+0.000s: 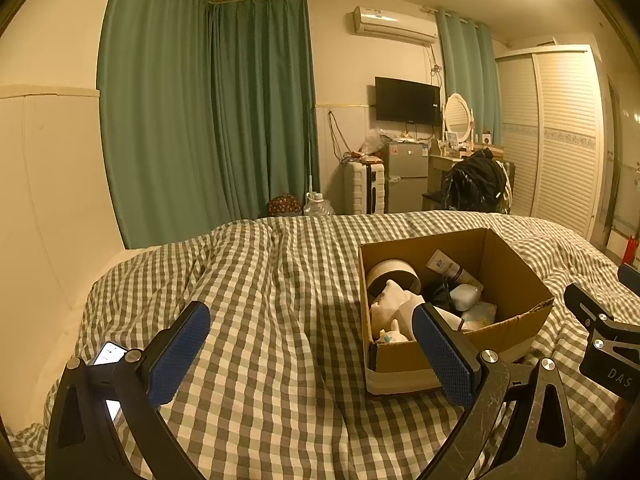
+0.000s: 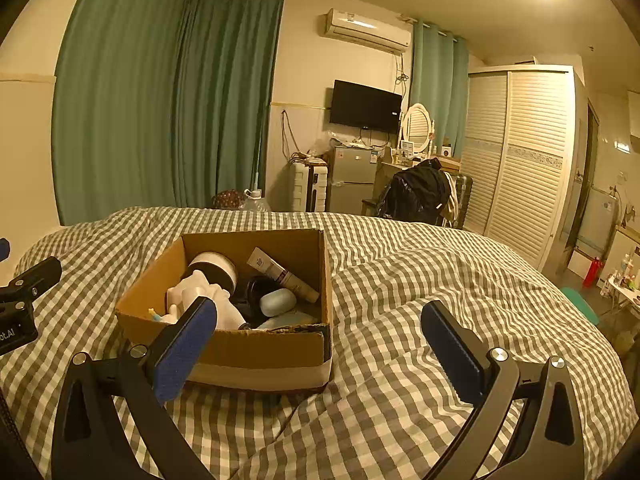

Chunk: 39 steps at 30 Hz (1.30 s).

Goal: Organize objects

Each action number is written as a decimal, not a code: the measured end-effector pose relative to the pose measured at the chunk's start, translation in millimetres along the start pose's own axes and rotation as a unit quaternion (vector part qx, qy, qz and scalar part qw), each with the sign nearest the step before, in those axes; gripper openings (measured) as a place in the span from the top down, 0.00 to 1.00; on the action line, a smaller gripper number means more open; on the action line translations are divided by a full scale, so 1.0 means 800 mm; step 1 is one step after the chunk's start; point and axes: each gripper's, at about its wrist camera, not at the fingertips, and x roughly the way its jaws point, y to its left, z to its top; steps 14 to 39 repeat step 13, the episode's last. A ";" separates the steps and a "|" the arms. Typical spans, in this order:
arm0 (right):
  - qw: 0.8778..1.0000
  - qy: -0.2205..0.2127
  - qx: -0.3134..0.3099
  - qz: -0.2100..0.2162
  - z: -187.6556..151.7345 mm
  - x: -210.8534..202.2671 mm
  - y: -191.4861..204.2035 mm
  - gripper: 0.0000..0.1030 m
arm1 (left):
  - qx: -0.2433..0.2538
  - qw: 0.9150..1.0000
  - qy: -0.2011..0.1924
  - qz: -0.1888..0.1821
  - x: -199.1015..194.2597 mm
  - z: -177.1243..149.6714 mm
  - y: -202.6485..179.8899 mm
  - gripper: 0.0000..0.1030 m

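Observation:
An open cardboard box [image 1: 516,280] sits on the checked bed cover; it also shows in the right wrist view [image 2: 256,346]. It holds a white plush toy [image 2: 200,294], a round white-and-dark container [image 2: 214,266], a tube [image 2: 280,274], a pale blue case [image 2: 276,300] and other small items. My left gripper [image 1: 312,354] is open and empty, above the cover just left of the box. My right gripper [image 2: 320,346] is open and empty, at the box's near right corner. A phone [image 1: 108,354] with a lit screen lies at the left, partly behind the left finger.
The grey-and-white checked cover [image 1: 280,280] is rumpled into folds across the bed. Green curtains [image 1: 200,112] hang behind. A suitcase, small fridge [image 1: 406,176], dresser with a black bag, and a louvred wardrobe [image 2: 516,160] stand past the bed's far edge.

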 end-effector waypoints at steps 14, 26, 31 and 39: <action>1.000 0.005 -0.003 0.000 -0.001 0.002 0.002 0.00 | 0.002 1.000 0.008 0.005 0.004 -0.003 0.003 0.00; 1.000 0.005 -0.003 0.000 -0.001 0.002 0.002 0.00 | 0.002 1.000 0.008 0.005 0.004 -0.003 0.003 0.00; 1.000 0.005 -0.003 0.000 -0.001 0.002 0.002 0.00 | 0.002 1.000 0.008 0.005 0.004 -0.003 0.003 0.00; 1.000 0.005 -0.003 0.000 -0.001 0.002 0.002 0.00 | 0.002 1.000 0.008 0.005 0.004 -0.003 0.003 0.00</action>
